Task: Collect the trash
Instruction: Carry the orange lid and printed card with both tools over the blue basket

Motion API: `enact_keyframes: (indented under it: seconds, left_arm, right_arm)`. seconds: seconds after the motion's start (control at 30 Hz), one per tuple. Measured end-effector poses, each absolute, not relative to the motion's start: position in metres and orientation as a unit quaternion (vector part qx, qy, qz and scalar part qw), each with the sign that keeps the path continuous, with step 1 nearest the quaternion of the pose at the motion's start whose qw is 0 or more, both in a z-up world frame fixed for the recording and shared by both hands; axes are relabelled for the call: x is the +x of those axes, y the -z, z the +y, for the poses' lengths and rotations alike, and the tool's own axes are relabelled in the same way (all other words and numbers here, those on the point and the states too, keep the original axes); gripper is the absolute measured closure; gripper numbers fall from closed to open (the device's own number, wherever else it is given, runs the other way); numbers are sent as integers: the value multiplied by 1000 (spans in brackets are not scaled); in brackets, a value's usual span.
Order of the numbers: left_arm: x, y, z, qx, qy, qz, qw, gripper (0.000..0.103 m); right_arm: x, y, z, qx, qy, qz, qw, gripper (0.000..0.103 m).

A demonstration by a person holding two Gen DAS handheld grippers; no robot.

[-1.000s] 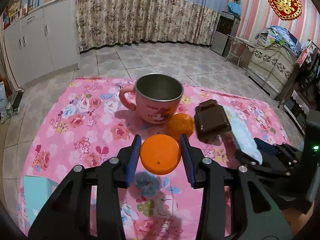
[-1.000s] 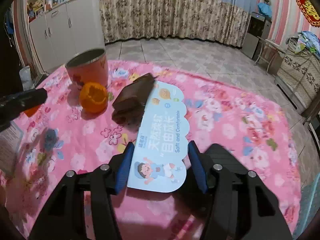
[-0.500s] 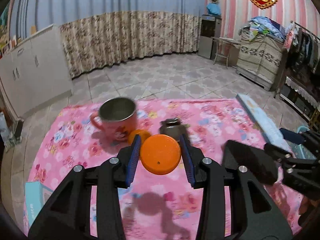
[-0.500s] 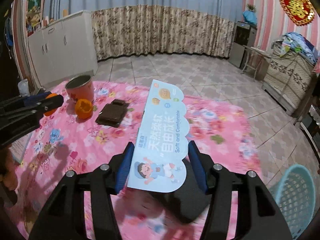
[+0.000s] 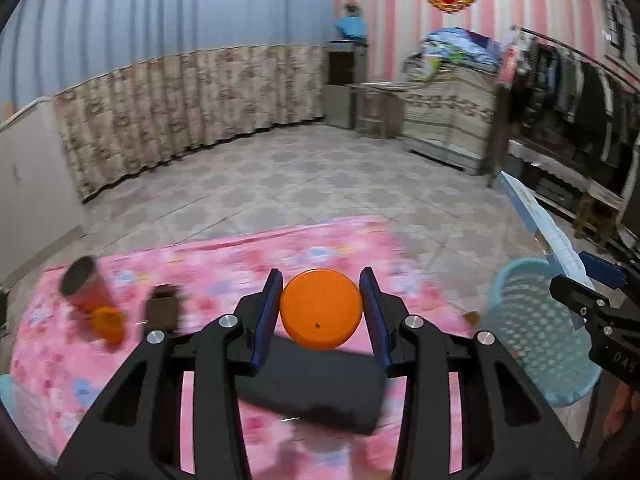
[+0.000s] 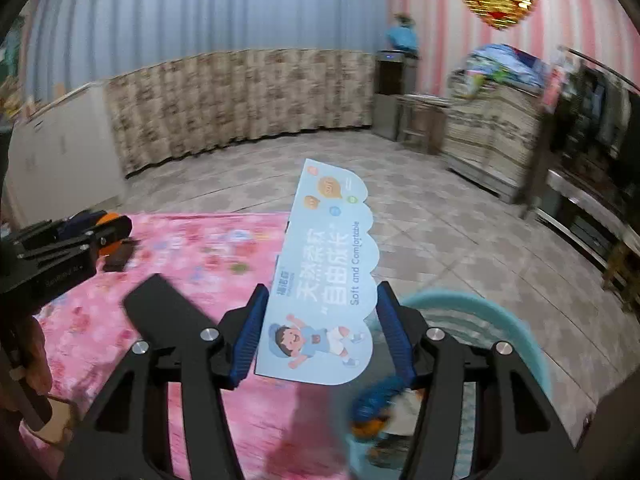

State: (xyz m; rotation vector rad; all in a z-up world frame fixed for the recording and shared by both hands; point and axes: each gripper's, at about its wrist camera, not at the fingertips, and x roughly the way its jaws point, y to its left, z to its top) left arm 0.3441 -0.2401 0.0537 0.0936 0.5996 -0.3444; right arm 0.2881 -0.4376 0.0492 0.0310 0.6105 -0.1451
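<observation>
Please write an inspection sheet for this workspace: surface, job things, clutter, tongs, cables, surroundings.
Surface: pink floral cloth, blurred.
Job things: orange peel in left tongs; blue card in right tongs; basket on the floor beside the cloth, some trash inside.
Clutter: mug, second peel, brown wallet, black slab.
Tongs: both shut on their item.
Cables: nothing seen.
Surroundings: tiled floor, curtain, clothes rack.

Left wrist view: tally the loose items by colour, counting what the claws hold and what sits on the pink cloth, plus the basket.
Orange: 2, the held orange piece and the orange piece by the cup
Blue: 2, the card and the basket
Brown: 1, the brown packet
Black: 1, the black slab
Pink-red: 1, the cup
Total: 7
</observation>
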Motion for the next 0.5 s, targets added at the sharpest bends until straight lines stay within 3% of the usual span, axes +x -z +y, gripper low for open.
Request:
enact_keyframes:
  seconds: [0.5]
  left_arm:
    - [317, -27, -420, 53, 295, 298, 906, 64]
  right_arm:
    - [228, -29, -569, 92, 178, 305, 931, 48]
